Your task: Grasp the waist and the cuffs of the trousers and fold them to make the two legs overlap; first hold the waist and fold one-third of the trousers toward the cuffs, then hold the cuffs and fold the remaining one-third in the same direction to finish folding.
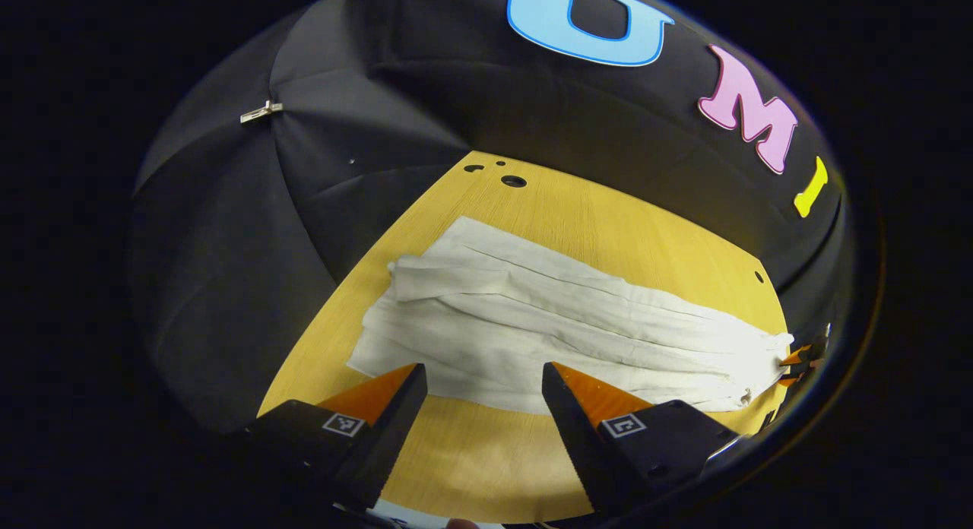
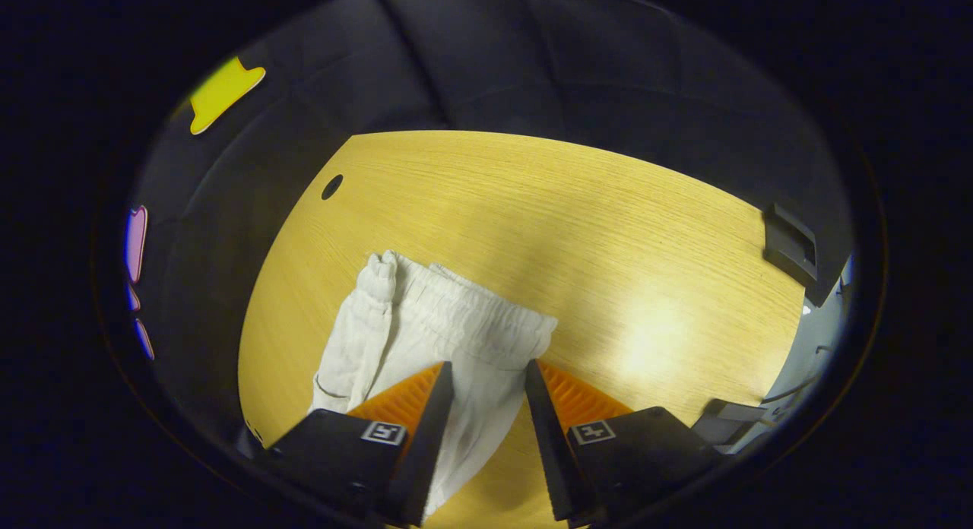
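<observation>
The left gripper (image 1: 484,378) is held open above the near edge of the white trousers (image 1: 562,324); the right gripper (image 2: 486,375) is parted astride the waist (image 2: 464,312), fabric between its fingers, unclamped. The legs appear already overlapped lengthwise on the worktop (image 2: 608,225); both thirds remain unfolded.

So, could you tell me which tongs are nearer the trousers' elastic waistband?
Right. The right tongs are open over the waistband of the trousers; the left tongs are open beside the legs.
</observation>
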`<state>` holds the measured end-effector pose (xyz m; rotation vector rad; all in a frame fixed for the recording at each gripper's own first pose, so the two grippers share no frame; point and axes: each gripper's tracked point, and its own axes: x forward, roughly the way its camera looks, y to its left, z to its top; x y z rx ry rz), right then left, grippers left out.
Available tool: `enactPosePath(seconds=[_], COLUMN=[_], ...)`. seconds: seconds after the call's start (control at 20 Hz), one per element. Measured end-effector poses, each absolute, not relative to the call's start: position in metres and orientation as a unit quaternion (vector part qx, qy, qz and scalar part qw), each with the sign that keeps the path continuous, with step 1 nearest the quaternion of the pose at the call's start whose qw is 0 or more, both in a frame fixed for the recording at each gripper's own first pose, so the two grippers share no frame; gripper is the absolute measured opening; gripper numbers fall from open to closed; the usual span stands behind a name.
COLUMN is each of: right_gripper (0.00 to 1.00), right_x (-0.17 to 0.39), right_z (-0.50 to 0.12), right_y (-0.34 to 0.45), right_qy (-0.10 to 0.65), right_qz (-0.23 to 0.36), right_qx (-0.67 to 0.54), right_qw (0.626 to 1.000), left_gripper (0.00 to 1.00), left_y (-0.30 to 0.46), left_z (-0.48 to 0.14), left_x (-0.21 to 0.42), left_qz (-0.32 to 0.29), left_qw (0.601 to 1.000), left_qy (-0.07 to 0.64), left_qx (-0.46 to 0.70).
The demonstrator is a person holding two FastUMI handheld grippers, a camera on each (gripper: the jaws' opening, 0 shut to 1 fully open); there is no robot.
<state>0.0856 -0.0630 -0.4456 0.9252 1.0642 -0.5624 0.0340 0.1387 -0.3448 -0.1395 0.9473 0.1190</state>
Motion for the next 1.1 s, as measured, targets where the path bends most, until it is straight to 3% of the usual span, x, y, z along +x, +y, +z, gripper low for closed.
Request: enactPosePath(seconds=[0.05, 0.1, 0.15, 0.25, 0.3, 0.75, 1.1], right_gripper=[0.54, 0.27, 0.18, 0.1, 0.06, 0.06, 0.06], right_x=[0.084, 0.085, 0.088, 0.089, 0.09, 0.092, 0.094], right_z=[-0.444, -0.442, -0.443, -0.437, -0.435, -0.403, -0.397], right_y=[-0.059, -0.056, -0.057, -0.062, -0.061, -0.062, -0.06], right_qy=[0.486, 0.485, 0.482, 0.469, 0.456, 0.427, 0.42], right_qz=[-0.245, -0.233, -0.222, -0.212, -0.214, -0.173, -0.149], right_qx=[0.423, 0.431, 0.44, 0.458, 0.467, 0.425, 0.41], right_qw=[0.725, 0.724, 0.725, 0.724, 0.727, 0.779, 0.796], left_gripper=[0.96, 0.96, 0.96, 0.92, 0.96, 0.96, 0.95], left_y=[0.138, 0.139, 0.137, 0.135, 0.136, 0.144, 0.141], left_z=[-0.348, -0.35, -0.353, -0.357, -0.359, -0.387, -0.401], left_x=[0.035, 0.035, 0.034, 0.03, 0.027, 0.023, 0.061], left_qz=[0.057, 0.06, 0.062, 0.071, 0.075, 0.115, 0.113], left_qw=[0.884, 0.882, 0.88, 0.872, 0.868, 0.823, 0.826], left_qy=[0.457, 0.46, 0.463, 0.469, 0.472, 0.476, 0.471], left_qx=[-0.072, -0.079, -0.089, -0.117, -0.137, -0.288, -0.288])
